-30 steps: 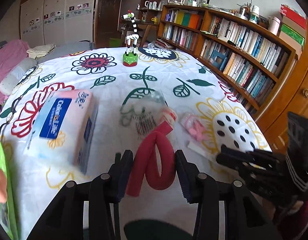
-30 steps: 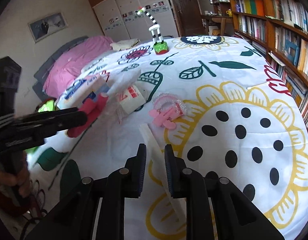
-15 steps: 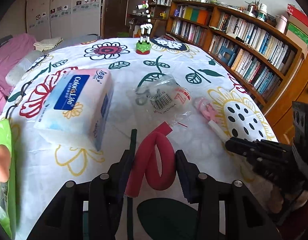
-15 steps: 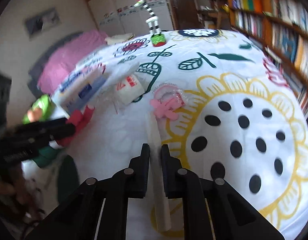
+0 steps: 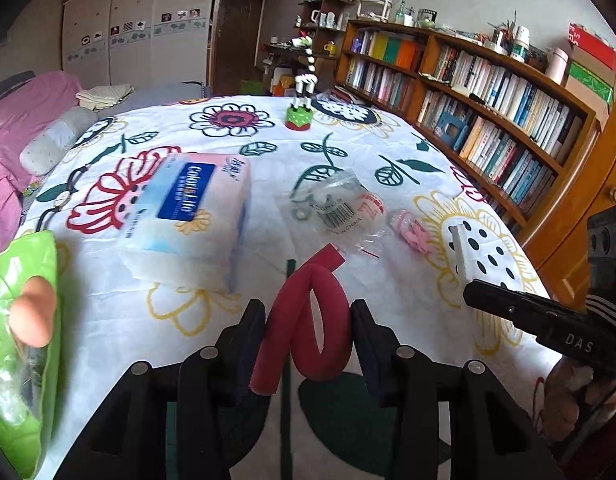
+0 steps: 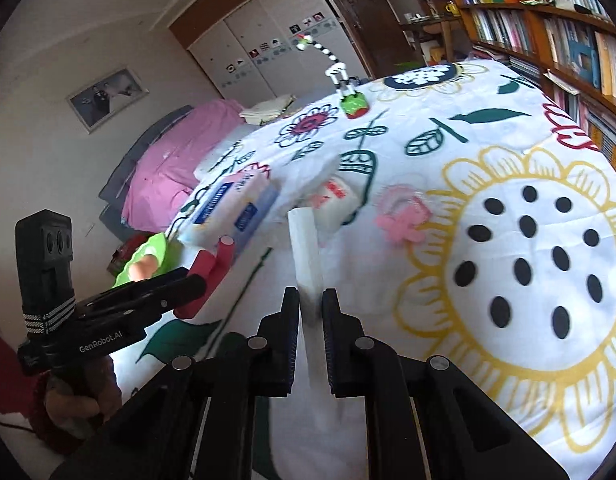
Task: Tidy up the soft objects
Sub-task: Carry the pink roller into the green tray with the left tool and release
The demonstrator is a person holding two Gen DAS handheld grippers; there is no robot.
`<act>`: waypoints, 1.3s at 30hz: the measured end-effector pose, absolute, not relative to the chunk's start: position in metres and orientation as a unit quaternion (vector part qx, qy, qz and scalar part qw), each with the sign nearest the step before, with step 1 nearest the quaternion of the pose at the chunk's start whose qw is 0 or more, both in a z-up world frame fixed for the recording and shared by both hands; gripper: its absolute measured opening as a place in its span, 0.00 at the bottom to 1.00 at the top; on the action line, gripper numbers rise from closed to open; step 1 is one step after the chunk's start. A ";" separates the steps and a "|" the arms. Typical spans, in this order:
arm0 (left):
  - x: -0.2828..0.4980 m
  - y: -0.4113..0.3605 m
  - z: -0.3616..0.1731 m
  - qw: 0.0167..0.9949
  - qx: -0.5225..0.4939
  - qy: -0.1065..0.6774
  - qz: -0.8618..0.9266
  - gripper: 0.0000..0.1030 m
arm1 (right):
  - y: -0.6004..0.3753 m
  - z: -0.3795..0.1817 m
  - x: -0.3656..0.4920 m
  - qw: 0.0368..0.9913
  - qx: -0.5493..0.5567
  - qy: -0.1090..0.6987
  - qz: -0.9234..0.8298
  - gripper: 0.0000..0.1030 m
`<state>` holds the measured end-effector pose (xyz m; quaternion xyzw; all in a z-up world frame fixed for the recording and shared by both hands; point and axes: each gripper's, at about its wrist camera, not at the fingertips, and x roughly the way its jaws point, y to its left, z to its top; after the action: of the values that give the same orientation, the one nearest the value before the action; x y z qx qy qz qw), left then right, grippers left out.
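On the worktop: a white cloth (image 5: 387,132) printed with big flowers and leaves covers it, edge to edge in both views.
Left gripper (image 5: 308,320): lower middle of the left wrist view; its fingers (image 5: 252,328) stand at a moderate gap, clamped on a dark red foam tube.
Red foam tube (image 5: 323,320): bent into a loop between those fingers, one cut end pointing up toward the middle of the frame, the other hanging down by the left finger. In the right wrist view it pokes out at the left (image 6: 224,256).
Right gripper (image 6: 311,312): lower middle of its own view; fingers (image 6: 292,320) drawn narrow and pinching a white foam strip. Its jaws have just been closing, with the strip between them.
White foam strip (image 6: 306,248): runs up from the fingers toward the centre of the frame, lifted clear of the cloth; in the left wrist view it shows at right, above the right gripper's black tip (image 5: 457,248).
Tissue pack (image 5: 188,216): pink and blue, left of centre, lying flat.
Clear plastic bag (image 5: 335,208): barcode label, centre, just beyond the red tube.
Pink soft toy (image 6: 399,216): just right of the bag, on the yellow flower's edge.
Green bag (image 5: 20,320): far left edge, a fingertip (image 5: 32,316) pressed on it.
Zebra-striped figure (image 5: 304,92): upper middle, on a green base, well apart from the rest.
Bookshelf (image 5: 487,100): along the right.
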<state>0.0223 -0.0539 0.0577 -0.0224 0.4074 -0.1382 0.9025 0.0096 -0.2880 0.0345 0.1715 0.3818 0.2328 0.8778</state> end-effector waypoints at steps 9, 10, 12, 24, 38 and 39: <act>0.008 -0.015 0.071 0.915 -0.045 0.387 -0.108 0.45 | -0.253 0.039 0.009 0.871 0.170 0.384 0.256 0.12; 0.007 -0.011 0.072 0.916 -0.046 0.384 -0.104 0.45 | -0.247 0.040 0.010 0.870 0.167 0.384 0.260 0.12; 0.004 0.000 0.076 0.920 -0.049 0.377 -0.092 0.45 | -0.238 0.042 0.011 0.871 0.161 0.383 0.263 0.12; -0.011 0.059 0.087 0.932 -0.078 0.351 -0.047 0.46 | -0.224 0.011 0.022 0.897 0.043 0.413 0.152 0.31; -0.018 0.131 0.082 0.938 -0.085 0.329 0.062 0.72 | -0.199 0.003 0.024 0.903 -0.030 0.411 0.122 0.16; -0.019 0.135 0.081 0.938 -0.086 0.328 0.070 0.78 | -0.202 0.004 0.024 0.901 -0.012 0.415 0.127 0.14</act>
<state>-0.0188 0.1351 0.0809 -0.0860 0.3280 0.0700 0.9381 0.0243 -0.2022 0.0045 -0.0118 0.4149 0.1269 0.9009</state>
